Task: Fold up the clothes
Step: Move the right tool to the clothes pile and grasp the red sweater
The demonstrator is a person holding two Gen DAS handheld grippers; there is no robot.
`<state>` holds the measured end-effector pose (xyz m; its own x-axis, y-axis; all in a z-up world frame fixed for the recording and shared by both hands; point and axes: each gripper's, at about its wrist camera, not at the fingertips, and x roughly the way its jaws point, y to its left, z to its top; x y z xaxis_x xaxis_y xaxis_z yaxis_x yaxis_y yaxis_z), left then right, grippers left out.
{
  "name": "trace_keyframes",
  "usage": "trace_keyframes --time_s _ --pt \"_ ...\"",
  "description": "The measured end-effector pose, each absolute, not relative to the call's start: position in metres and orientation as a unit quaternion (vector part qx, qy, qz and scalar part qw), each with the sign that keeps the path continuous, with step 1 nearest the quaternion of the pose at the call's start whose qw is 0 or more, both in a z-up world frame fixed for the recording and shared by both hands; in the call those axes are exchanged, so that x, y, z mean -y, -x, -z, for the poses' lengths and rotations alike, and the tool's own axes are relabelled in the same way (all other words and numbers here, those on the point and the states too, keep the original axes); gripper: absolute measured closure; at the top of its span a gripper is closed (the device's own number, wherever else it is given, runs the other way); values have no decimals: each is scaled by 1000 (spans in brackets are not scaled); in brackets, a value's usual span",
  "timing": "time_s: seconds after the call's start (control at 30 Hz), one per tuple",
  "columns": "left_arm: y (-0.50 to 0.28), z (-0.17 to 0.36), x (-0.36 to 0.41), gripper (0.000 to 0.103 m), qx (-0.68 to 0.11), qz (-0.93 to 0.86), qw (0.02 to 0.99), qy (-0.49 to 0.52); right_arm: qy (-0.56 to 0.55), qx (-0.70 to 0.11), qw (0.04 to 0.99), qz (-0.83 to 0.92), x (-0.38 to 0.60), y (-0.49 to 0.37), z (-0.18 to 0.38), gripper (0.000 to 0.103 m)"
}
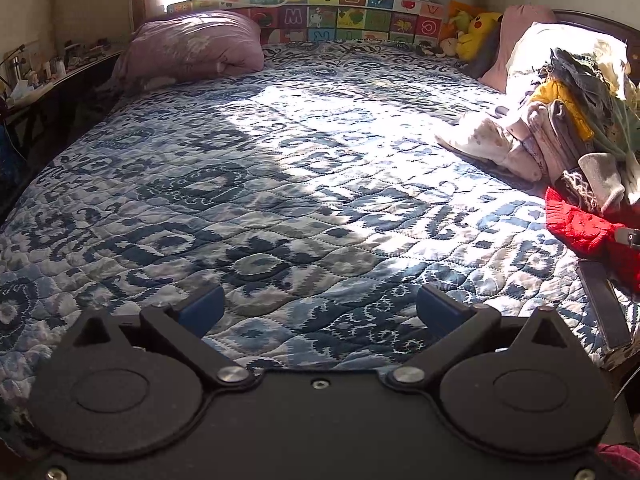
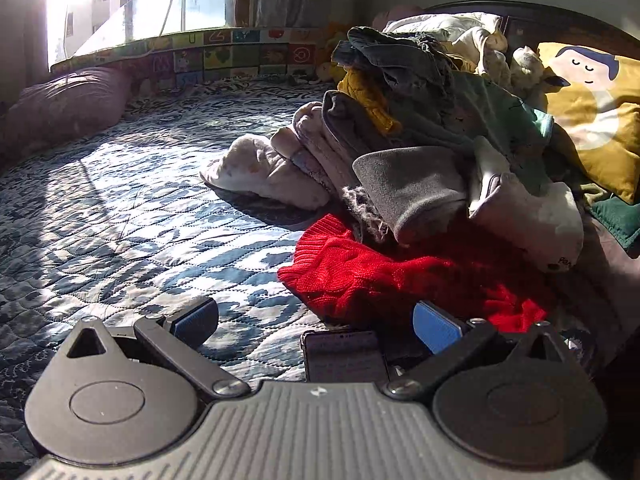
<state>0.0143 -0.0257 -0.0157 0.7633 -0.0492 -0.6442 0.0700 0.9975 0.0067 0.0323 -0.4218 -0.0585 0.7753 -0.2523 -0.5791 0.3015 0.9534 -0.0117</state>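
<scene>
Clothes pile [image 2: 420,132] heaped right on quilt [image 1: 240,184], red knit [image 2: 384,276] nearest | left gripper [image 1: 320,308], right gripper [image 2: 316,320] both wide open, empty | risk: tugging knit topples pile; phone [image 2: 344,354] close, could snag.

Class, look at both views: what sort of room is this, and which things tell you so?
Most likely a home bedroom. A bed under a blue quilt fills the room, a pillow lies by the window, and a pile of clothes waits on the quilt.
</scene>
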Motion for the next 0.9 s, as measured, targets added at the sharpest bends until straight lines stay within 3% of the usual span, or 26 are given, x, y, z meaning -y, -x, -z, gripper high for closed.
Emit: trace_keyframes --time_s 0.3,0.4,0.47,0.63,0.83,0.9 --pt "-22 27 39 0 -359 41 932 -28 -113 -312 903 272 546 -18 107 1" --pt "-25 31 42 0 -364 44 930 -31 -131 -314 889 307 578 -9 121 7" --pt "-26 31 45 0 -366 47 929 -32 -146 -320 879 322 594 -7 131 16" --pt "-26 32 51 0 -366 57 928 -35 -204 -332 864 318 622 -6 154 25" --pt "-22 29 49 0 -359 63 931 -25 -213 -332 874 285 615 -9 149 60" --pt "-20 28 46 0 -357 63 932 -20 -208 -327 881 271 608 -8 140 65"
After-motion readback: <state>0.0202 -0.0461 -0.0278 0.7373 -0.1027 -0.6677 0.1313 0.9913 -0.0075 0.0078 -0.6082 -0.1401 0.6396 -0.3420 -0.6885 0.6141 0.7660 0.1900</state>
